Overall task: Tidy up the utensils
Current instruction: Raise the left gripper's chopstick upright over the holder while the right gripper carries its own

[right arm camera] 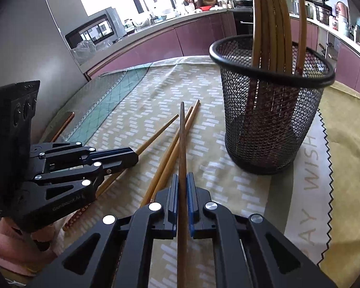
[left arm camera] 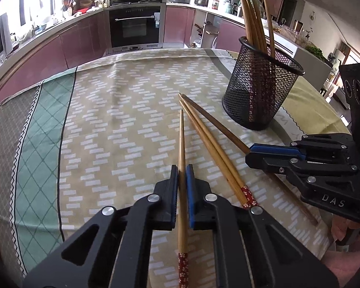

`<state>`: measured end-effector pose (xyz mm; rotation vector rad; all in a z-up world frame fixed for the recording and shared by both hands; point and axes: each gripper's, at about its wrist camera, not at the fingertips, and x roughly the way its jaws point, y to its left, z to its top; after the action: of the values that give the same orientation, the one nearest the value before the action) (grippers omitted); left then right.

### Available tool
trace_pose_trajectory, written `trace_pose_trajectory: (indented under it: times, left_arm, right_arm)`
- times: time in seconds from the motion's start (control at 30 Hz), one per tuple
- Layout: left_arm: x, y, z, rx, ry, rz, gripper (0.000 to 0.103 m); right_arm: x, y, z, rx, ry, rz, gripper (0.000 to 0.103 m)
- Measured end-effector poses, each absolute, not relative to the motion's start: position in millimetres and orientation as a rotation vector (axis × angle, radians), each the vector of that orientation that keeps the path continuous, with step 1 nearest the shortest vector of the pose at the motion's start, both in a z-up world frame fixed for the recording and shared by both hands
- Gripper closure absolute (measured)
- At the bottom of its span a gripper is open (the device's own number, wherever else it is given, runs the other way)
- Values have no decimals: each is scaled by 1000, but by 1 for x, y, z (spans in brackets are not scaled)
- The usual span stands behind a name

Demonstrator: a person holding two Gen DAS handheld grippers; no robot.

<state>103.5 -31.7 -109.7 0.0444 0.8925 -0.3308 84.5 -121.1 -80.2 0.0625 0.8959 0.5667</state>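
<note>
Chopsticks are clamped singly: light chopstick [left arm camera: 182,144] in left claw [left arm camera: 182,175], dark chopstick [right arm camera: 182,144] in right claw [right arm camera: 183,182].

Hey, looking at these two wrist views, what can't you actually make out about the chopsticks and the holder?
- Left wrist view: the dark chopstick runs under the right gripper, which hides part of its handle end.
- Right wrist view: the light chopstick disappears under the left gripper.
- Both views: the mesh holder blurs its contents, so the count inside stays unclear.
- Right wrist view: the top edge cuts off their tips.

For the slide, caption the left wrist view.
Left gripper shut on a light chopstick, beside two loose chopsticks and a mesh holder.
</note>
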Motion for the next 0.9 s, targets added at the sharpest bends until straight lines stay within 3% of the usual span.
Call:
trace_pose_trajectory:
  times: [0.9]
  left_arm:
    - [84,-26,-65,-14,792,-393,95]
  right_arm:
    - [59,-145,-38,110,759,605,97]
